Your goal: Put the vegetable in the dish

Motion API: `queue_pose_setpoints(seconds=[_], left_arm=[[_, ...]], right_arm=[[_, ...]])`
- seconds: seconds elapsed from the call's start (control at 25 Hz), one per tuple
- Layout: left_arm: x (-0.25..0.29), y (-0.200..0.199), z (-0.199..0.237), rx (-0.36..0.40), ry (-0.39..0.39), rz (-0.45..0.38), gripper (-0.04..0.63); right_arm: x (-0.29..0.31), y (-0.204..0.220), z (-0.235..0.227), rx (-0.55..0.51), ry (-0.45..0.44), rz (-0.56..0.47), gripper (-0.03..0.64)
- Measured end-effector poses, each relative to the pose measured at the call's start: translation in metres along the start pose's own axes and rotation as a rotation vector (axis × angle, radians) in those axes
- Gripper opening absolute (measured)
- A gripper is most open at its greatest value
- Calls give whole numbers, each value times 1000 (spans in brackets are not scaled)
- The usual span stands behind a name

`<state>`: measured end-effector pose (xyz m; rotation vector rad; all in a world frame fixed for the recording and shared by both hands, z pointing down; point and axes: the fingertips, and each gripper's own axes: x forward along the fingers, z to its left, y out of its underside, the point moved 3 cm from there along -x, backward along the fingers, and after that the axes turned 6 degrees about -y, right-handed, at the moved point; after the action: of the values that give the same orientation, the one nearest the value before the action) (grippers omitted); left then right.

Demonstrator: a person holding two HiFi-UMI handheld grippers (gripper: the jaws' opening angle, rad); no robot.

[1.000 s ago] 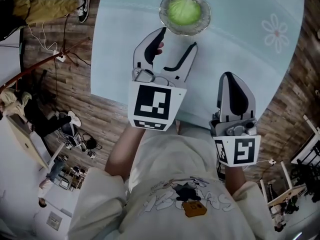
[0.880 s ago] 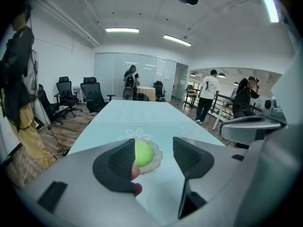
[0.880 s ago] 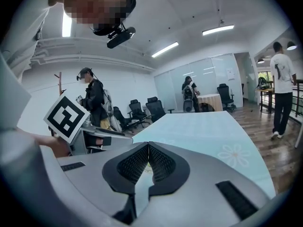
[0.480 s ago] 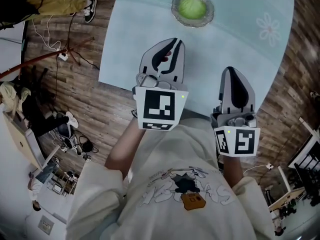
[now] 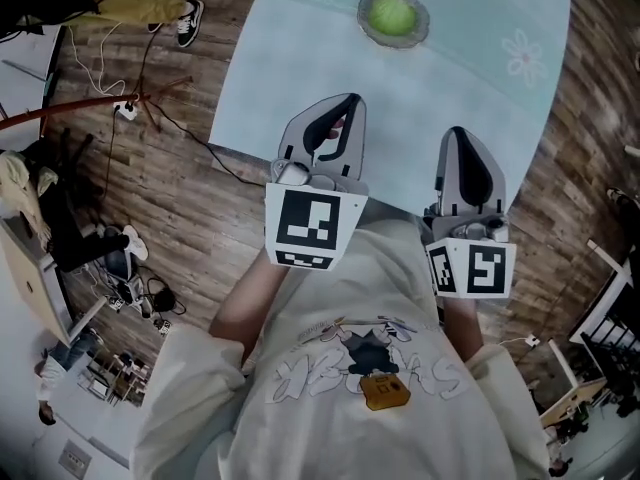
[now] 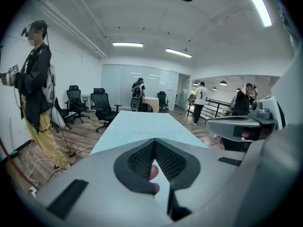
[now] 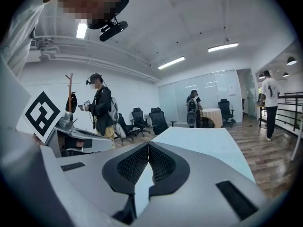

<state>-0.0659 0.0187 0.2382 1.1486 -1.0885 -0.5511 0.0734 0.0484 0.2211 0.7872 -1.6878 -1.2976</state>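
A round green vegetable lies in a shallow glass dish at the far side of the pale blue table. My left gripper is held over the table's near edge, well short of the dish, shut with nothing between its pads. In the left gripper view its jaws meet at the tips, and a person's fingertip shows behind them. My right gripper hangs beside it to the right, also shut and empty, as the right gripper view shows. Neither gripper view shows the dish.
Flower prints mark the tablecloth. Wooden floor with cables lies left of the table. A person stands at the left, and others and office chairs are farther back.
The left jaws have gone from open to shut. Both grippers have drawn back from the dish towards the body, and the dish now sits farther off.
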Motion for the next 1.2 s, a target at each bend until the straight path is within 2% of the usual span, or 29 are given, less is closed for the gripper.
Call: queue_pose_setpoints(seconds=[0.2,0.48,0.64,0.76,1.0,1.2], left_arm=[[-44,-1,-1,-26,15,-31,8],[-105,-4,-2,-65,22,-104,8],[-135,-8,4,-129,-16,-138,8],[-154,-2,14,-119,-32,-180,6],[-168,10,11,-123,-13,-178,8],[-167,-2,3,-146,7,-174,6]], right_arm=[[-13,-11,23,30,-21,-34,23],[-35,-24,61,-16,-14,-79,23],[-46,-27,81,-36,-11,-94,23],[-53,-23,98,-39,-12,-80,23],[-60,-22,112,-61,-6,-71,23],[-59,-28,115,-73,-9,-82,23]])
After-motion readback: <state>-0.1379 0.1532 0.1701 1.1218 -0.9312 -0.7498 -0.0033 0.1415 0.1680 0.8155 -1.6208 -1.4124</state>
